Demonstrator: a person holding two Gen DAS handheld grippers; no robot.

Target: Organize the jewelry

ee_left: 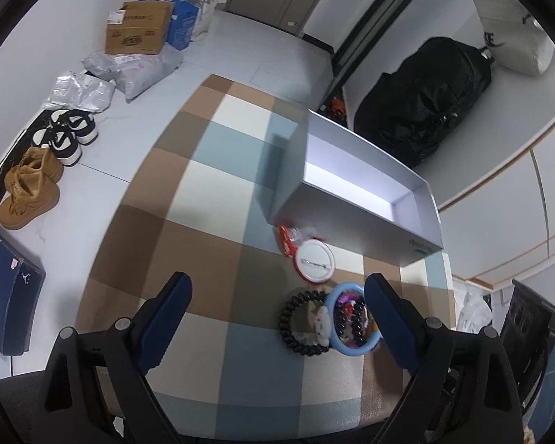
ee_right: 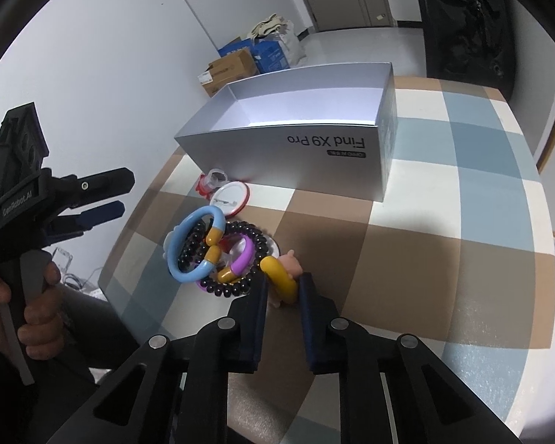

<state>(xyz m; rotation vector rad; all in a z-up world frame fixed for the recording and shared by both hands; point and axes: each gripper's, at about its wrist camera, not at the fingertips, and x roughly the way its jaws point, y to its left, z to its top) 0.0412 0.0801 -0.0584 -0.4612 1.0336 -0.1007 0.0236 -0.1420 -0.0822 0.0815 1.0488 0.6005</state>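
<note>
Gripping its handle in the right wrist view, a hand [ee_right: 37, 296] holds the left gripper [ee_left: 277, 299] off the table's left edge, jaws spread wide, nothing between them. Its right finger [ee_left: 388, 318] sits just beside the jewelry pile without pressing on it.

Pile sits on the checked tablecloth [ee_right: 444, 222], near the front of the table: blue ring [ee_right: 194, 248] tilted up on a black bead bracelet [ee_right: 236, 259], with a purple and yellow loop [ee_right: 236, 262] inside the beads. Left wrist view shows a small white figure [ee_left: 320, 323] inside the beads too.

Behind the pile: round white badge with red rim [ee_right: 230, 194], and a small red-and-clear piece [ee_right: 211, 181] touching the box's front wall.

Right gripper [ee_right: 283, 286] has clamped down on the yellow ring [ee_right: 279, 275], jaws nearly closed, pads pressing both sides. A pink toy [ee_right: 290, 264] lies against the ring, partly hidden.

Silver box [ee_right: 296, 155], open and empty-looking, stands farther back, near the table's far edge.
</note>
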